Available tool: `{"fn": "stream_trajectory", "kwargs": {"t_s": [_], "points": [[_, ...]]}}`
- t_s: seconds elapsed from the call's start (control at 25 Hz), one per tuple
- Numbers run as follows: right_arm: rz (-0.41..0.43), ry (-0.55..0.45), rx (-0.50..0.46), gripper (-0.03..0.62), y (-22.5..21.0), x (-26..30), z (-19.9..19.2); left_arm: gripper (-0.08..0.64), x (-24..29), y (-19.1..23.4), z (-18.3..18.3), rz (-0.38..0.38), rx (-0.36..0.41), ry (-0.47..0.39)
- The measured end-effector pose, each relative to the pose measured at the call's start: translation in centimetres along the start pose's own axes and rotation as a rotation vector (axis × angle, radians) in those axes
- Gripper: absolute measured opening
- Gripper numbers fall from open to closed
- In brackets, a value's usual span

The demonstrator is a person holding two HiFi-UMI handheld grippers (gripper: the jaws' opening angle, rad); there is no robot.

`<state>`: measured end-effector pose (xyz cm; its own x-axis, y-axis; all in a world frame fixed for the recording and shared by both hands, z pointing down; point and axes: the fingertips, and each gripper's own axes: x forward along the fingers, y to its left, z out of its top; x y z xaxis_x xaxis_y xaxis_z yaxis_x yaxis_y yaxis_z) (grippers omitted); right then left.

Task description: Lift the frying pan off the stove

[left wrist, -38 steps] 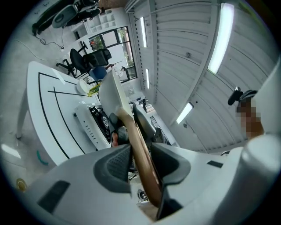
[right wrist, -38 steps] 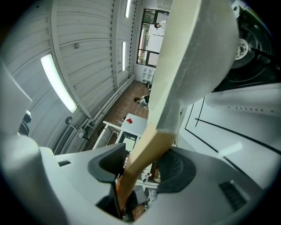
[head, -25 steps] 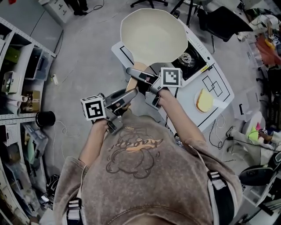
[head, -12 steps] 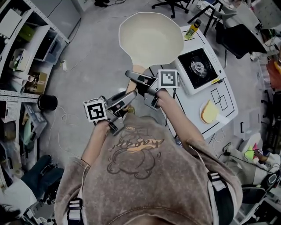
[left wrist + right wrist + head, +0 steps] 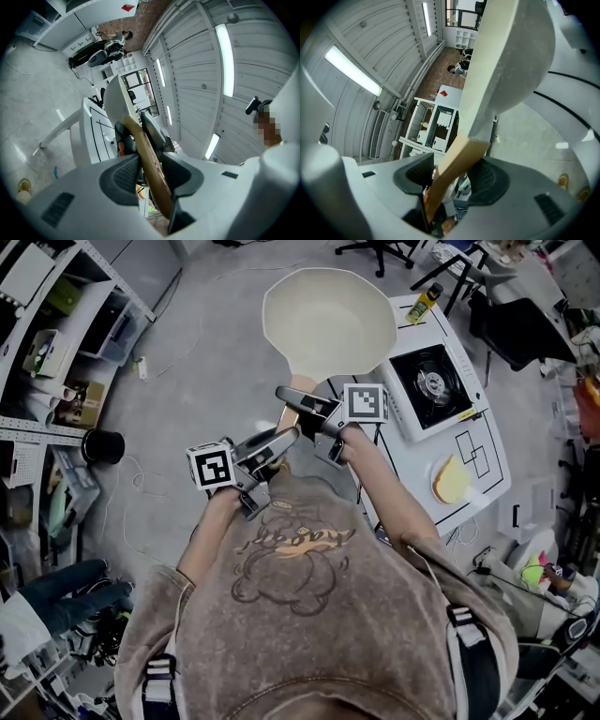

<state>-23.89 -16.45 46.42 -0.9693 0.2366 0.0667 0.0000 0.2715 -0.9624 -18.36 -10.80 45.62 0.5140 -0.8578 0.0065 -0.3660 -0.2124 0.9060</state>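
Wooden handle (image 5: 300, 385) clenched by left gripper (image 5: 149, 161) and right gripper (image 5: 454, 171); frying pan (image 5: 328, 320) well clear of stove (image 5: 431, 385); lift done.

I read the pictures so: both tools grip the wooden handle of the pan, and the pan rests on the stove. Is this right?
Not fully. The left tool and right tool do grip the wooden handle, but the pan is not on the stove: it hangs over the floor, beside the table. The head view shows this.
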Motion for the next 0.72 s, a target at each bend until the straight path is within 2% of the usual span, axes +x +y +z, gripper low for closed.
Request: {"fn": "stream_trajectory", "kwargs": {"t_s": [0.28,0.44,0.6,0.72], "points": [[0.008,0.005,-0.045,0.224,0.21,0.05,0.23,0.149,0.08,-0.31,0.04,-0.019,-0.011,0.001],[-0.010,-0.004,0.005,0.224,-0.05,-0.04,0.06,0.150,0.12,-0.35,0.15,-0.020,-0.013,0.006],[-0.011,-0.008,0.005,0.224,-0.03,-0.06,0.06,0.150,-0.10,-0.10,-0.16,-0.007,-0.057,0.008],[-0.013,-0.005,-0.005,0.224,-0.12,-0.10,0.13,0.152,0.03,-0.15,0.07,-0.008,-0.016,0.017]]}}
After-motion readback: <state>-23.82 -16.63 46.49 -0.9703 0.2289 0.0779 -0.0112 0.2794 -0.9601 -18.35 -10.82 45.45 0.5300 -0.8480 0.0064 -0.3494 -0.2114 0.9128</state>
